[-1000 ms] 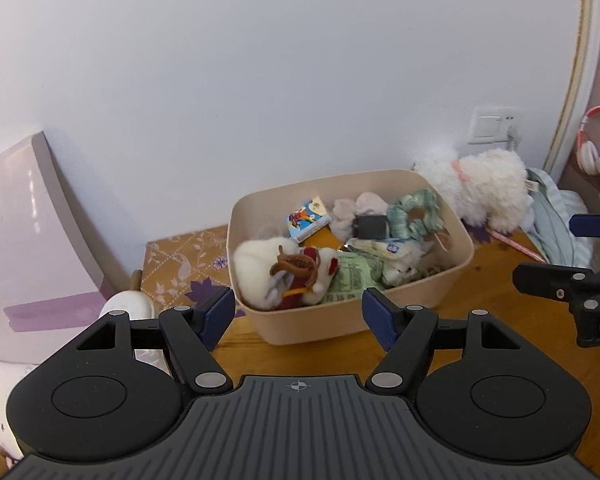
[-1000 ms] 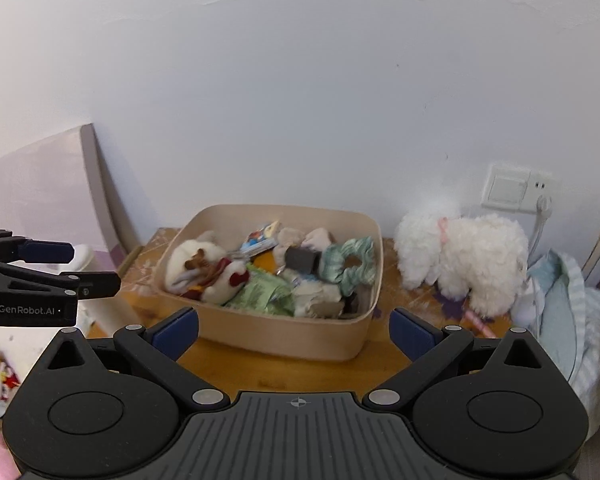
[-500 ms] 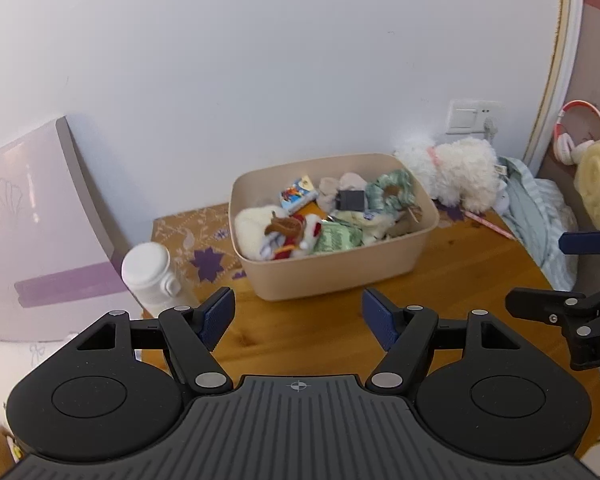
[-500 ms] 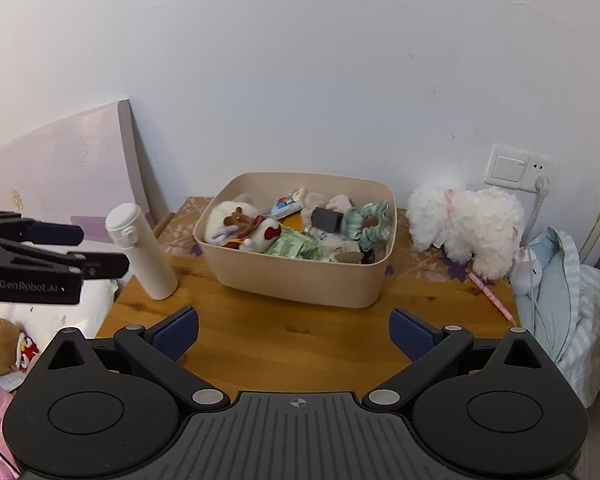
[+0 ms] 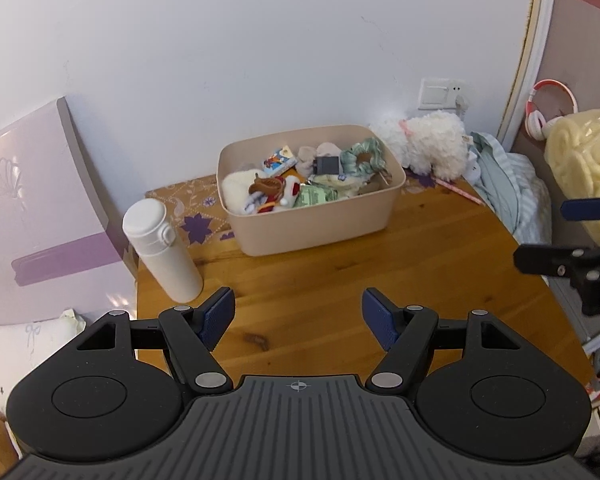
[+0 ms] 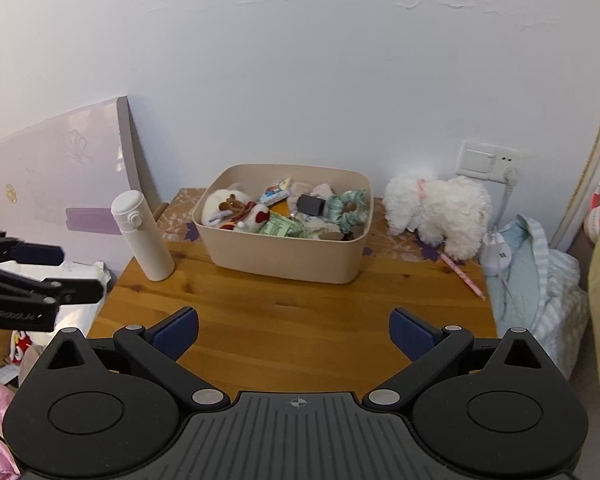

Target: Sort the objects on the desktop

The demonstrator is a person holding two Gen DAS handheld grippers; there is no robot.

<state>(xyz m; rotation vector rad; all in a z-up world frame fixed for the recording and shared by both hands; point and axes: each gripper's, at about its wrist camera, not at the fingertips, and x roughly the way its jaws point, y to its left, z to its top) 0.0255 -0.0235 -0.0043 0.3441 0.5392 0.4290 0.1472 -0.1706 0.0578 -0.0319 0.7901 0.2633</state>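
Table has loads of bare wood up front; the bin full of small stuff sits at the back by the wall, bottle just left of it, plush dog right. Left gripper and right gripper both hang over the near edge, jaws wide, nothing in them. Only the left view catches the headphones.

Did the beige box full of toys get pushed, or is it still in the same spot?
No. The beige box keeps its place beside the white plush dog under the wall socket; only the cameras backed away.
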